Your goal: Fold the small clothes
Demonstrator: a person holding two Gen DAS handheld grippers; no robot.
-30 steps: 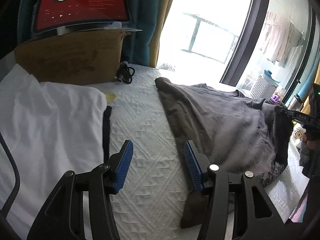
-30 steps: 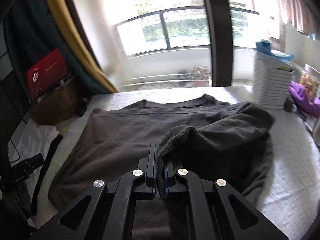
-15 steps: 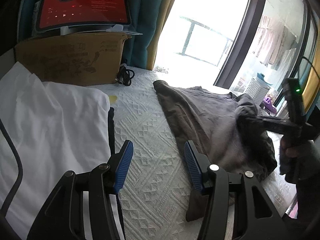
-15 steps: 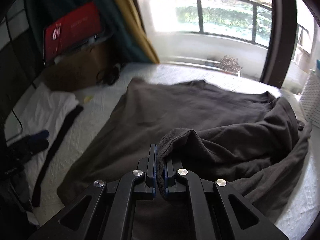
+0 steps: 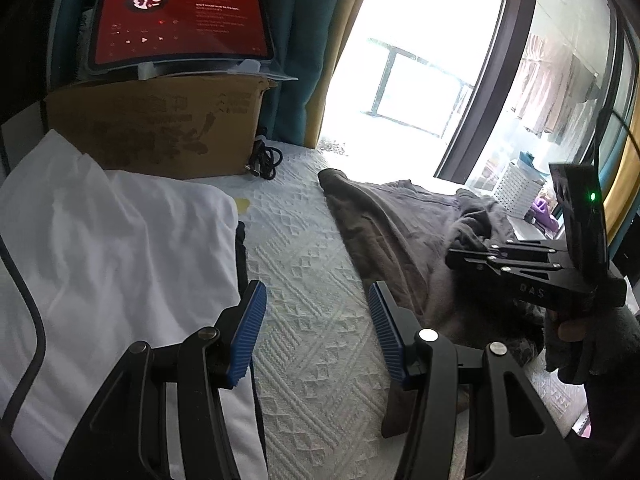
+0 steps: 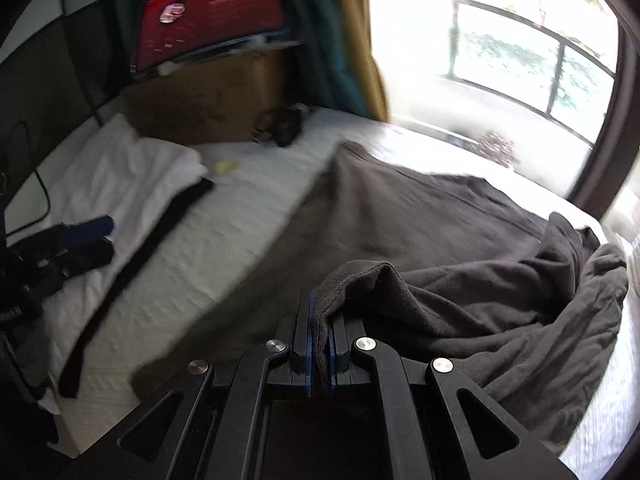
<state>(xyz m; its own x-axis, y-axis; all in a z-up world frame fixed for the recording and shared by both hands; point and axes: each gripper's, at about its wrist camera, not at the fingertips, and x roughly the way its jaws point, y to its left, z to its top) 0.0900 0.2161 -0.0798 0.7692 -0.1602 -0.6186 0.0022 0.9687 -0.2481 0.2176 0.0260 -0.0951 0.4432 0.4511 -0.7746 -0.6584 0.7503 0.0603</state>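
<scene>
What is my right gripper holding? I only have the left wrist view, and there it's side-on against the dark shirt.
Observer: In the right wrist view, the right gripper is shut on a fold at the edge of the dark grey shirt.
Operator: And the black thing beside the white cloth, what is it?
Observer: A long black strip. It runs along the edge of the white cloth toward the near side of the bed and lies apart from the shirt.

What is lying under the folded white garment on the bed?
A black strip sticks out from under the white garment, along its edge, on the white bedspread. How far the strip continues underneath is hidden.
</scene>
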